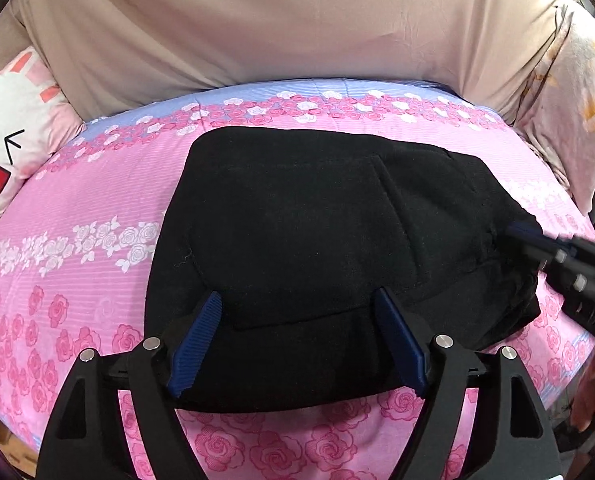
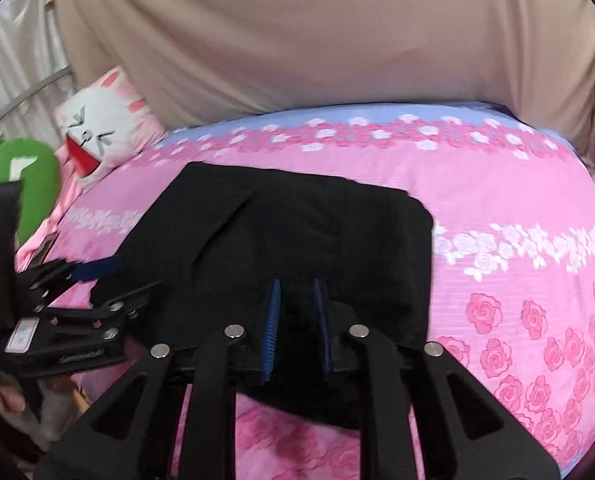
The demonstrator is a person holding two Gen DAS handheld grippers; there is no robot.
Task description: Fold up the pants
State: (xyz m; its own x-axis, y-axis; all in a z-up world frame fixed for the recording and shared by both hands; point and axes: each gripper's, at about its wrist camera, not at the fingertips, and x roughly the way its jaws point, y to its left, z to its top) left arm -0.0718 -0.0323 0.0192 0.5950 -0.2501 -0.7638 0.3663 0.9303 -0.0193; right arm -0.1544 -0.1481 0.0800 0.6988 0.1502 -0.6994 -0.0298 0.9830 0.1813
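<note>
The black pants (image 1: 305, 232) lie folded into a compact stack on the pink floral bedspread (image 1: 77, 216). My left gripper (image 1: 299, 298) is open, its blue pads straddling the near edge of the stack. My right gripper (image 2: 297, 286) has its blue pads close together over the near right part of the pants (image 2: 297, 232), with a fold of black fabric between them. The right gripper also shows at the right edge of the left wrist view (image 1: 537, 240), at the pants' right edge. The left gripper shows at the left of the right wrist view (image 2: 97, 272).
A bunny cushion (image 1: 5, 132) sits at the bed's left, with a green cushion (image 2: 25, 184) beside it. A beige sheet (image 1: 281, 24) hangs behind the bed. A floral blanket (image 1: 577, 92) lies at the right. The bedspread (image 2: 517, 240) stretches right of the pants.
</note>
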